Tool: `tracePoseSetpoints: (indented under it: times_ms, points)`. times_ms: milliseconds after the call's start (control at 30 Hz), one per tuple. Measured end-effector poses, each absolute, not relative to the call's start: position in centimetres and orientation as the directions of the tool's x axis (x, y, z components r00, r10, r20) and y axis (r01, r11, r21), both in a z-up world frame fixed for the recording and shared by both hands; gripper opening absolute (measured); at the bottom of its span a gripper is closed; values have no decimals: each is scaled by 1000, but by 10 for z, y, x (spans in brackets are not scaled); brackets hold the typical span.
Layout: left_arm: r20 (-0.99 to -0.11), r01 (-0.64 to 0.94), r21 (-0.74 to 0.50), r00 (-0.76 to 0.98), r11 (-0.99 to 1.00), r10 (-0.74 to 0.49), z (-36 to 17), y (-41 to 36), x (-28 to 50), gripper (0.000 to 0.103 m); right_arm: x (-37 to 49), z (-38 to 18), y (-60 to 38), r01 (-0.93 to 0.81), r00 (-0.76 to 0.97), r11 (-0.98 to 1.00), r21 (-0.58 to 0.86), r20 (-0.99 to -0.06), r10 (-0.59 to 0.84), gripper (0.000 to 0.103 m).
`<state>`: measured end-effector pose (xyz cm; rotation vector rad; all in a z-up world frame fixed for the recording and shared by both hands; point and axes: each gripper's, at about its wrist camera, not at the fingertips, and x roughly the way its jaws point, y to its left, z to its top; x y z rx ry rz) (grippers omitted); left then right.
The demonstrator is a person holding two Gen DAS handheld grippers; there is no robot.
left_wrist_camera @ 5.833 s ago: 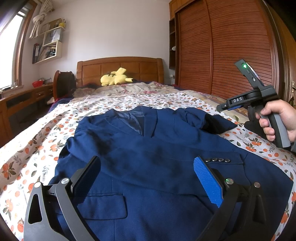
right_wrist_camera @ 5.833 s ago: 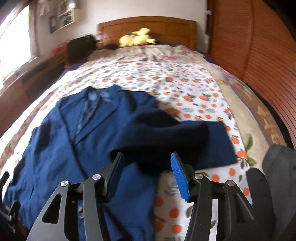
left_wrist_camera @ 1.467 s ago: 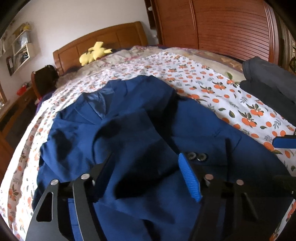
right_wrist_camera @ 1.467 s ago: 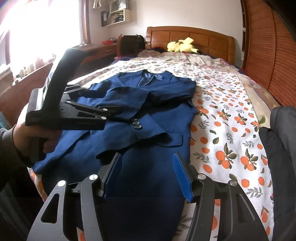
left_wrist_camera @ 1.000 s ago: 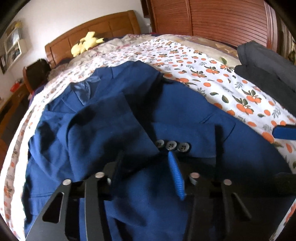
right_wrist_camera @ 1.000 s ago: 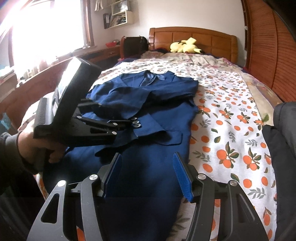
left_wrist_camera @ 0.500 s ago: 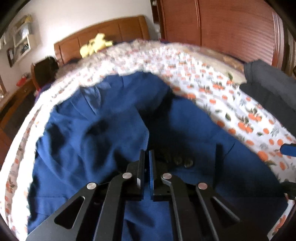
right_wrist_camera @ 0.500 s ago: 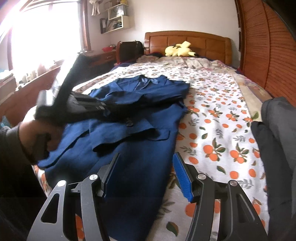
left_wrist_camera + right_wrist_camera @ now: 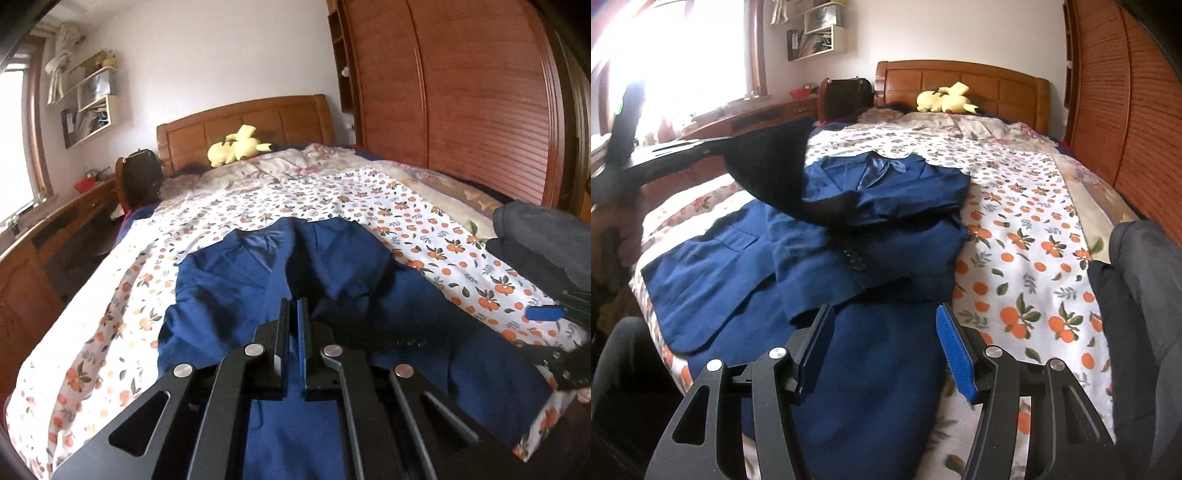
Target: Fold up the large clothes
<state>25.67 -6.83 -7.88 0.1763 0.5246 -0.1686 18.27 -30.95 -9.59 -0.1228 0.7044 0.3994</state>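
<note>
Left wrist view: raised over the near end of the bed, facing along it toward the headboard, close above the blue jacket. Right wrist view: lower, from the bed's foot, facing the same headboard. Shared by the 2: jacket, bedsheet, headboard, yellow plush toy.

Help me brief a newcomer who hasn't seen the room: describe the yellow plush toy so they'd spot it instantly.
Start at the bed with the orange-print sheet and look to its far end, at the wooden headboard. The yellow plush toy lies at its foot on the bedding. It is the only bright yellow thing there, far from the blue jacket.
</note>
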Motion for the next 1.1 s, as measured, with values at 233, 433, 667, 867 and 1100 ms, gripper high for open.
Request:
tracePoseSetpoints:
  times_ms: [233,433,667,867,1100]
  points:
    - [-515,218,49,842,975,-162,-101,-37,216,3,185,-99,-282,-386,679,922,19,-671,297,55]
    - [-539,240,5,818,971,-200,-132,-32,199,3,177,-95,-264,-362,685,932,-11,-681,258,55]
    - [-555,260,-14,801,966,-224,-152,-24,186,4,161,-89,-253,-326,700,944,-42,-682,211,55]
    - [-561,271,-12,795,962,-231,-159,-15,170,3,152,-91,-239,-321,697,946,-46,-687,203,55]
    - [-554,255,-11,803,967,-219,-162,9,152,3,149,-94,-219,-345,694,937,-50,-686,220,55]
